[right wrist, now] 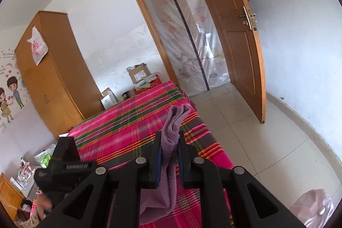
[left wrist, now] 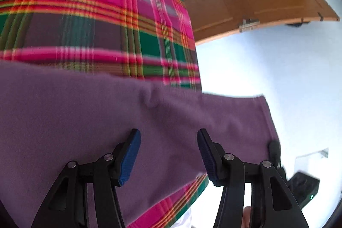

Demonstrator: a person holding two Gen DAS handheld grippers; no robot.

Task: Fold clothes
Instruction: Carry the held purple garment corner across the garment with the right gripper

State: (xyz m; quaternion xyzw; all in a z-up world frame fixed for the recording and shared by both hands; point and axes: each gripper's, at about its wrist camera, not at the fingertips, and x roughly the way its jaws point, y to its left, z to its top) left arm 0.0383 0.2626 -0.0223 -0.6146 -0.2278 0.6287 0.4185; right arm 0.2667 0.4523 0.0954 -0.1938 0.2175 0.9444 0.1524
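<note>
A purple fleece garment hangs stretched in front of the left wrist camera, over a bed with a pink, green and orange plaid cover. My left gripper is open, its blue-padded fingers apart just in front of the cloth, holding nothing. My right gripper is shut on a bunched edge of the same purple garment, which sticks up between its fingers and hangs down below them above the plaid bed.
A wooden wardrobe stands at the left beyond the bed. Cardboard boxes sit at the bed's far end. An open wooden door and a curtained doorway are to the right, with tiled floor beside the bed.
</note>
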